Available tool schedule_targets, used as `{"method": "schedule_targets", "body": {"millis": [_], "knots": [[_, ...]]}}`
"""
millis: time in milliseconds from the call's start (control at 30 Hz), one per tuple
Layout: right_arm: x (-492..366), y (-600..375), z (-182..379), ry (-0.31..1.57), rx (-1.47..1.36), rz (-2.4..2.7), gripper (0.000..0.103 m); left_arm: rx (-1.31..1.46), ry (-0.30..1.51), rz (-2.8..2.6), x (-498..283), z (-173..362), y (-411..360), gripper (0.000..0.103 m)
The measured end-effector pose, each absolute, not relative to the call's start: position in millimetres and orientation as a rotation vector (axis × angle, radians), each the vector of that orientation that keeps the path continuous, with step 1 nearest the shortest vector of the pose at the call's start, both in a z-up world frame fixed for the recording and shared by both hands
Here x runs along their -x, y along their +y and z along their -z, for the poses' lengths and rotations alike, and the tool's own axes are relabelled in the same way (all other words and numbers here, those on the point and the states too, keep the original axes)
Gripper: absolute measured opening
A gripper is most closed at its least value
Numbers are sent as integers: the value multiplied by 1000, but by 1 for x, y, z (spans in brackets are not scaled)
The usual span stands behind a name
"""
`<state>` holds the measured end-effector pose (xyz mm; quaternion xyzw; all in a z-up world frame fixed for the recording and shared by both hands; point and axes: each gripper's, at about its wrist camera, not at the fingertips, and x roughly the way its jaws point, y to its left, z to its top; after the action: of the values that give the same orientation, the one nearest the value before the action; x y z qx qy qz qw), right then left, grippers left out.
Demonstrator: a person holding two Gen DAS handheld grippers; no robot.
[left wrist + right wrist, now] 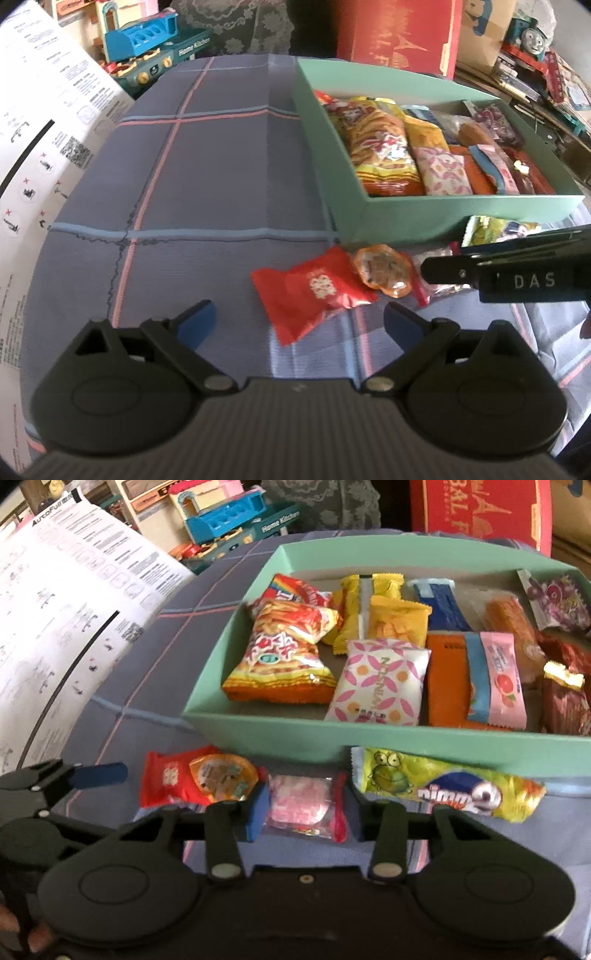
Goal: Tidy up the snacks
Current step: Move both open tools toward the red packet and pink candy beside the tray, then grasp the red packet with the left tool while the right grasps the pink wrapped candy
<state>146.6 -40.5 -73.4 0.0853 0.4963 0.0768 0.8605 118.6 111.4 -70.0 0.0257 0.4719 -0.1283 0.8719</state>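
Right gripper (304, 812) down on cloth (207, 177), jaws drawn in on pink candy (303, 808), pads at both wrapper ends. Candy lies just before green box (266, 731), between red packet (166, 782) and frog bag (443, 786). Left gripper (299, 321) spread wide, empty, over red packet.

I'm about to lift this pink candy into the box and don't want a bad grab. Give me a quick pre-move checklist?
1. Pink candy packet between the right gripper fingers: ok.
2. Pads firmly pressing the packet: cannot tell.
3. Neighbouring orange round snack outside the jaws: ok.
4. Left gripper open, holding nothing: ok.
5. Free spot in the green box: cannot tell; it looks crowded.
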Motion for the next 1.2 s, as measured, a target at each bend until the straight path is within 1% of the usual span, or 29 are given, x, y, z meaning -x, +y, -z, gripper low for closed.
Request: {"method": "schedule_targets", "body": {"millis": [267,333,367,433,500,533,600,633,667,733,833,900,1033,1067,1100,1133,1200], "knots": [[-123,-76,72,1060,-191,-109,39,-163,940,317,-121,65,90,97],[-116,-89,73,1064,-207,-80,39,-187,960,344,-128,71,87,91],[-112,-96,73,1065,-217,-72,39,-192,979,356,-131,74,86,82],[-105,-103,73,1065,-230,-65,39,-217,978,364,-131,77,84,76],[-100,-107,73,1062,-240,-69,39,-223,977,372,-126,76,81,66],[-98,-107,73,1060,-243,-72,39,-221,981,372,-123,75,79,63],[-96,-105,73,1053,-229,-80,40,-215,989,361,-115,74,78,53],[-96,-103,73,1051,-228,-87,41,-207,995,361,-111,73,78,50],[-96,-101,73,1047,-230,-98,46,-194,1006,365,-107,72,78,46],[-95,-97,74,1038,-215,-110,53,-170,1029,383,-103,70,77,46],[-94,-89,74,1024,-164,-117,53,-208,1028,366,-102,70,73,49],[-93,-88,74,1016,-154,-118,53,-215,1027,341,-109,71,71,57],[-90,-88,74,1011,-161,-124,53,-212,1024,337,-118,72,65,58],[-89,-87,74,1008,-156,-125,53,-223,1016,339,-117,73,62,55],[-88,-86,74,1005,-143,-126,52,-236,1003,348,-114,73,58,47],[-87,-84,74,1002,-121,-125,49,-242,997,357,-113,72,55,45],[-85,-81,73,1004,-112,-140,41,-251,988,345,-108,72,49,42]]}}
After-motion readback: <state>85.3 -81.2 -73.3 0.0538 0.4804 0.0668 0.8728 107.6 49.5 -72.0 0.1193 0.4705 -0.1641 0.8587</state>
